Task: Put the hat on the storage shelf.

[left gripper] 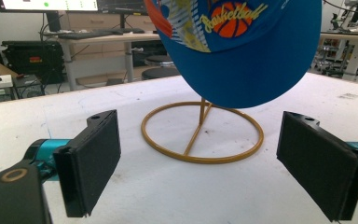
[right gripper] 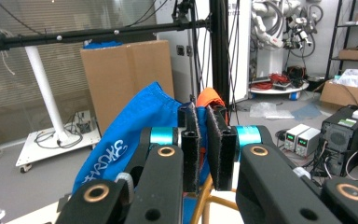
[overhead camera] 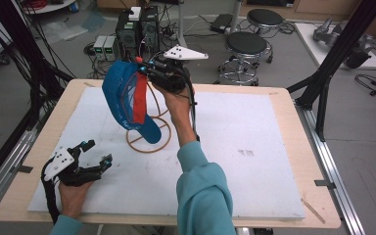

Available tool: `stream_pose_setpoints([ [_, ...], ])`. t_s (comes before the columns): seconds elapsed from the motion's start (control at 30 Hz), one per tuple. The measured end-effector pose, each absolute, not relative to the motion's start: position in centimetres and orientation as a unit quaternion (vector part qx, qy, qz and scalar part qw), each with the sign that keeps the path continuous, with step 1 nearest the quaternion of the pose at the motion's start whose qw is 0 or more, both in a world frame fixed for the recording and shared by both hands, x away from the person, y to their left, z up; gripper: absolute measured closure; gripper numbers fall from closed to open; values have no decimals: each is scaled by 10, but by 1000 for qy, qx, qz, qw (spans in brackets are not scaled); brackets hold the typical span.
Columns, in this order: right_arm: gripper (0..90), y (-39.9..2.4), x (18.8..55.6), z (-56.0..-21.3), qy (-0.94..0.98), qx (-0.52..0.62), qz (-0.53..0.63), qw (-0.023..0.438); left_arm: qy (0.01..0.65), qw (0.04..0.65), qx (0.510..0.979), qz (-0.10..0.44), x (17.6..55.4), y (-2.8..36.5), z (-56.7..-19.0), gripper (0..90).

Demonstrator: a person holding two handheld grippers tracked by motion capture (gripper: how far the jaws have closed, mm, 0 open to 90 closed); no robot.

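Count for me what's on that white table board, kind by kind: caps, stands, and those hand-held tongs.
Blue caps: 1
Gold wire stands: 1
Hand-held tongs: 2, left tongs and right tongs
Total: 4

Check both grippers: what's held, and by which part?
Right gripper is shut on the blue cap, pinching fabric at its top edge, above the gold wire stand. Left gripper is open, holding nothing.
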State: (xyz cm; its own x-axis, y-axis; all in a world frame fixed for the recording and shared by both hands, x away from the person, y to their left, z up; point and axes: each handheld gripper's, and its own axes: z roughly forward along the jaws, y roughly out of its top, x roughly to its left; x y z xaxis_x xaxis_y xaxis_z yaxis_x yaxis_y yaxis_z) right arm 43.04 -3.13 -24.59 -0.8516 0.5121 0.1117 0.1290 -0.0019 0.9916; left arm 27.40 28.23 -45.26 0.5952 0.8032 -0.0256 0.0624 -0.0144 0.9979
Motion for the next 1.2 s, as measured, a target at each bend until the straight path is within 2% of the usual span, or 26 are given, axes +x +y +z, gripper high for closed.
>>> stream_pose_setpoints([
  [0.67,850,-43,445,-234,669,237,687,158,334,617,647,299,274,282,-453,139],
  [1.2,849,-62,456,-247,694,267,648,164,333,617,647,300,274,282,-453,139],
])
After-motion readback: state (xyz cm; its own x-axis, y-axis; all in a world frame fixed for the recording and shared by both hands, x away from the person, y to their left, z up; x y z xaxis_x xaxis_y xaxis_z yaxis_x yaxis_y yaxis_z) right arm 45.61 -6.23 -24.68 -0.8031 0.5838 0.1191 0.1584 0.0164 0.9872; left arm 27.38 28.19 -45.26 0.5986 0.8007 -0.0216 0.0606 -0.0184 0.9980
